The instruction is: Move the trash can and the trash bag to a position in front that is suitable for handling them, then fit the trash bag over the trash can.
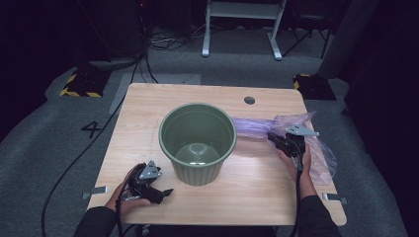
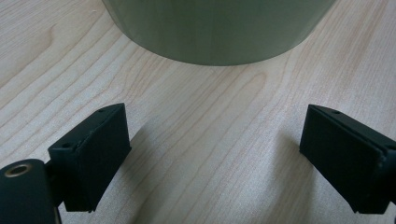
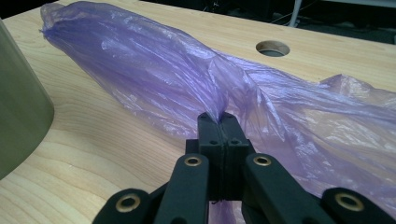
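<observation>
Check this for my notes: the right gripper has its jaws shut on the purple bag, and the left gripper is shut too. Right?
Not quite. The right gripper does pinch the purple bag, but the left gripper is open, with bare table between its jaws, as the left gripper view shows.

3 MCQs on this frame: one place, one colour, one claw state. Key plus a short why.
1. Where is the bag relative to the bin?
A. inside it
B. on the table, to its right
C. under it

2. What colour is the bag?
A. purple
B. black
C. white

3. What is the right claw doing?
A. open over the bin
B. shut on nothing
C. shut on the bag

Key: 1 B, the high view shows it beside the bin on the right. 2 A, translucent purple film. 3 C, film is pinched between closed jaws.
</observation>
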`<action>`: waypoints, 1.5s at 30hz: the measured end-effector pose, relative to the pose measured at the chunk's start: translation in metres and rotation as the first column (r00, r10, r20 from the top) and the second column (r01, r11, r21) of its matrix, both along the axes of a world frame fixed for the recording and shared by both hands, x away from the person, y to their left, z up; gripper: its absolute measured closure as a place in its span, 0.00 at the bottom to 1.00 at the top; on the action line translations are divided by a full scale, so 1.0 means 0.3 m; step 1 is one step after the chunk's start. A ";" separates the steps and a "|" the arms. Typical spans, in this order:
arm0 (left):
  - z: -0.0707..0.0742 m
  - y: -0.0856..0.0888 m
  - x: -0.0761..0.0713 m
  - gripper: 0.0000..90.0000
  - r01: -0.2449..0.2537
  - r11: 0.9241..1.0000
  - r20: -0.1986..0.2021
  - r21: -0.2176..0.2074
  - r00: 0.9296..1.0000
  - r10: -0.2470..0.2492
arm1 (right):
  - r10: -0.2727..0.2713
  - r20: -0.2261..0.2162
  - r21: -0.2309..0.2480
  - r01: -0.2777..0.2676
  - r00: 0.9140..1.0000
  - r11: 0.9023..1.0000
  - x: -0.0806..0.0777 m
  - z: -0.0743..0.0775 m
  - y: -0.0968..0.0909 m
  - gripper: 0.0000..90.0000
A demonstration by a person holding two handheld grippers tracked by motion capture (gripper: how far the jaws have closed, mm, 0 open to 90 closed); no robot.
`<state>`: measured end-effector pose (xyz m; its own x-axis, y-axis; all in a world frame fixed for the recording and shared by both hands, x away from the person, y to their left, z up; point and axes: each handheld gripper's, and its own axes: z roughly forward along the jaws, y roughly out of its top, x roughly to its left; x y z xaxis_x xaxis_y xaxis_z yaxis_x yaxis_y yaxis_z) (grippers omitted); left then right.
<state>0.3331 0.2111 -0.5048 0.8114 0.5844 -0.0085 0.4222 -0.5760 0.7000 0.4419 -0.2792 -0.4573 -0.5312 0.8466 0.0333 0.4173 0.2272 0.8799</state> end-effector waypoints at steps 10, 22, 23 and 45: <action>0.000 0.000 0.001 0.09 0.001 1.000 0.001 0.000 1.000 -0.001 | 0.022 0.048 0.008 -0.023 0.999 1.000 -0.025 0.046 0.013 1.00; 0.000 0.000 0.002 0.09 0.005 1.000 -0.001 -0.001 1.000 -0.005 | 0.018 0.064 0.017 -0.019 0.998 1.000 -0.035 0.064 0.000 1.00; 0.000 0.000 0.002 0.09 0.006 1.000 -0.001 -0.002 1.000 -0.006 | 0.019 0.070 0.020 -0.020 0.997 1.000 -0.035 0.070 0.001 1.00; 0.000 -0.015 0.017 0.09 0.013 1.000 0.002 0.000 1.000 -0.013 | 0.000 0.145 0.079 -0.011 0.989 0.997 -0.070 0.175 -0.040 1.00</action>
<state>0.3382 0.2065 -0.5048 0.8192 0.5734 -0.0067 0.4127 -0.5814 0.7011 0.4209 -0.2913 -0.4049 -0.5399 0.8415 0.0225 0.2828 0.1561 0.9464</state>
